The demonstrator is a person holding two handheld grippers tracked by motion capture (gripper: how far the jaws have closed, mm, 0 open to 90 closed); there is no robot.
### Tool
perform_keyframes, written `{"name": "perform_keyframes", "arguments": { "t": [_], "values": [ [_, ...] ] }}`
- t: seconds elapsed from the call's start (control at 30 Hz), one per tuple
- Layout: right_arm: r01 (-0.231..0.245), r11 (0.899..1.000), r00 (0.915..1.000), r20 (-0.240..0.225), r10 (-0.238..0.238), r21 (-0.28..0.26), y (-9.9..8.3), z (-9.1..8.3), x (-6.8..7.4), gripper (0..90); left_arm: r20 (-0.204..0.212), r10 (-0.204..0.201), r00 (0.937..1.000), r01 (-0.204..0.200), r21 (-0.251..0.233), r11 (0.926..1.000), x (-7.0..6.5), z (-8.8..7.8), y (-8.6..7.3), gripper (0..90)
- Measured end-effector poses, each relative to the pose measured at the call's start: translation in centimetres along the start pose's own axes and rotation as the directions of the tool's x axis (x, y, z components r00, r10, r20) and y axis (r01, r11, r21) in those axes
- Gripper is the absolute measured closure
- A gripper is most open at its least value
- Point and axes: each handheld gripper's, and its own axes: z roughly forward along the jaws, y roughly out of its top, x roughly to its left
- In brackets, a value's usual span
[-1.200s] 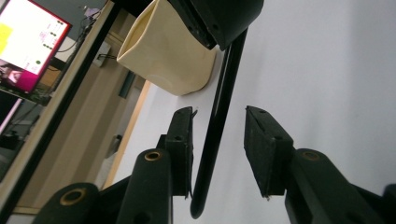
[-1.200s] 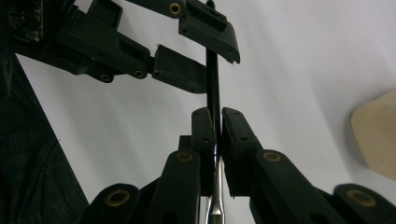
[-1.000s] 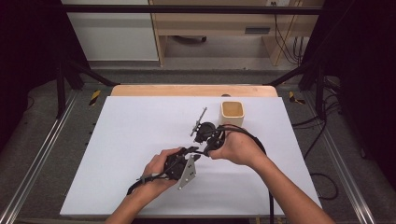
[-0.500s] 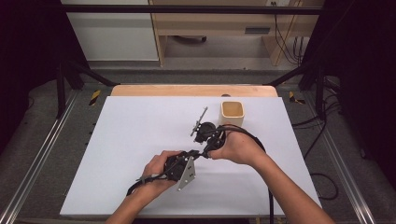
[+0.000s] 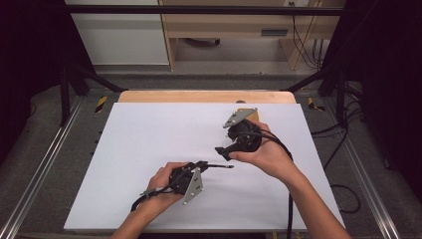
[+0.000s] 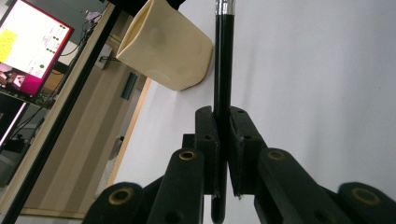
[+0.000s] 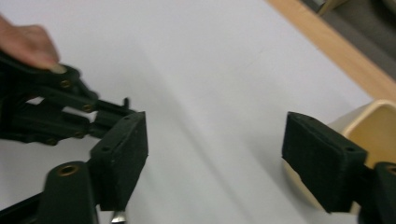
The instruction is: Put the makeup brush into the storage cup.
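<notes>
While clamping the black pen (image 6: pixel 223 56) low on its shaft, keep the left gripper (image 6: pixel 223 135) squeezed together on it and steady. Sits well short of the cream cup (image 6: pixel 168 46), toward the person's side of the white table (image 5: pixel 149 149). Seen from the high view as left gripper (image 5: pixel 201 165) with the pen (image 5: pixel 221 166) poking out level, silver end leading toward the cup's side.

Likely step in hand: a handover of the pen, then carrying it to the cup. To do that well, grip firmly without letting the shaft twist between the pads. Lift before travelling, so that the tip does not drag on the table. Tilt the silver end up or down only once above the cup's mouth. Approach the cup from its open near side, not across the other hand.

Further right, nearer the cup: right gripper (image 7: pixel 215 154), jaws apart and just been opening, nothing between them but bare table. Just beside the cup (image 7: pixel 373 126) on one side, with the left gripper's black linkage off to the other. From the high view, right gripper (image 5: pixel 222 149) between the pen's tip and the cup, hiding most of the cup. Best drawn clear of the cup's mouth before bringing the pen over, to avoid knocking the cup, which looks light and easy to tip.

Count: one pen, one cup, two grippers, two hands, one table.
</notes>
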Motion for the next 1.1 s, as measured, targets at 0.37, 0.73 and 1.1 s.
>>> {"name": "perform_keyframes", "arguments": {
  "t": [0.37,0.73,1.1],
  "values": [
    [-0.027,0.979,0.9893,0.135,0.055,-0.2,-2.7,-2.6,-1.2,5.9,-0.053,-0.093,0.9943,0.091,-0.024,0.9955,1.2,-3.0,-1.1,83.7],
    [0.013,0.931,0.983,0.175,0.055,-0.364,-5.8,-3.4,0.7,7.2,-0.074,-0.343,0.9364,0.332,-0.126,0.9347,4.0,-6.0,-2.4,83.7],
    [0.011,0.926,0.9872,0.152,0.05,-0.377,-6.6,-1.9,3.0,5.4,-0.075,-0.465,0.8822,0.446,-0.181,0.8764,5.6,-6.4,-3.2,83.7]
  ]
}}
